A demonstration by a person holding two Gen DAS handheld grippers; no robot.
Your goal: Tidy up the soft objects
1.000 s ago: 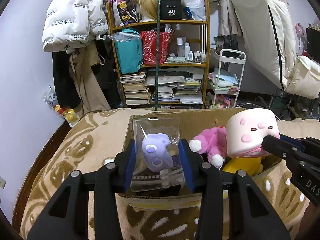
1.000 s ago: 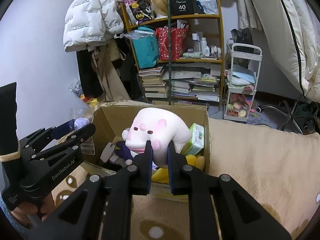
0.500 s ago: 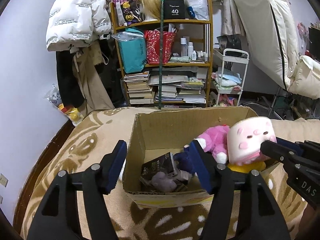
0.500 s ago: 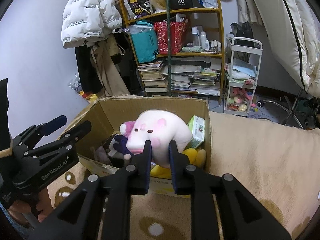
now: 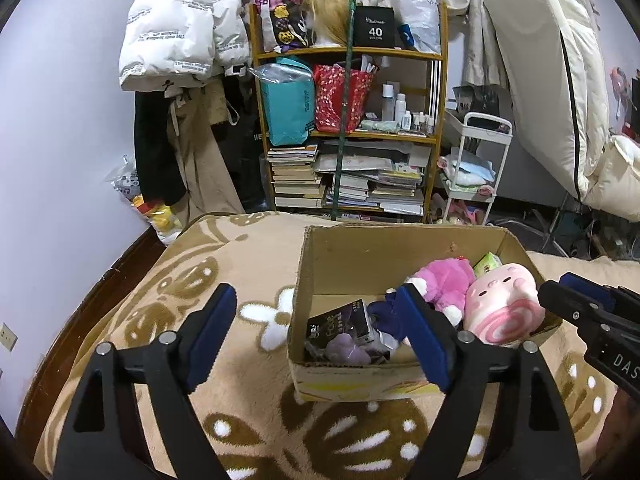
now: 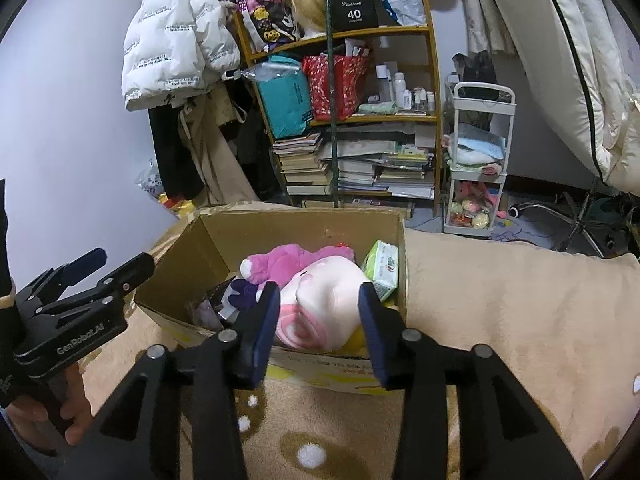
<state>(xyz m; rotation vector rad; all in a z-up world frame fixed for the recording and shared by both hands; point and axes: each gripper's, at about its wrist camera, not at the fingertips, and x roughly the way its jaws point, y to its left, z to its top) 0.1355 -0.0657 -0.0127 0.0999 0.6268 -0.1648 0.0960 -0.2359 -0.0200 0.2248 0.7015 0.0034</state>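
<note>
A cardboard box [image 5: 340, 256] [image 6: 224, 240] stands on the patterned blanket. In it lie a pale pink pig plush [image 5: 500, 308] [image 6: 320, 304], a bright pink plush [image 5: 444, 280] [image 6: 292, 260], a bagged purple toy [image 5: 346, 350], a dark purple plush [image 5: 386, 312] and a green tissue pack [image 6: 382, 266]. My left gripper [image 5: 316, 336] is open and empty over the box's near left corner. My right gripper [image 6: 318, 324] is open, its jaws on either side of the pig plush at the box's near edge.
The tan blanket [image 5: 224, 280] [image 6: 500, 300] with white flower marks covers the bed. A wooden shelf [image 5: 348, 136] full of books and bags stands behind, with a white cart [image 5: 474, 168] to its right. The bed's dark wooden edge [image 5: 100, 292] runs along the left.
My left gripper let the bagged purple toy drop into the box and pulled back open. My right gripper opened and released the pig plush, which now rests in the box.
</note>
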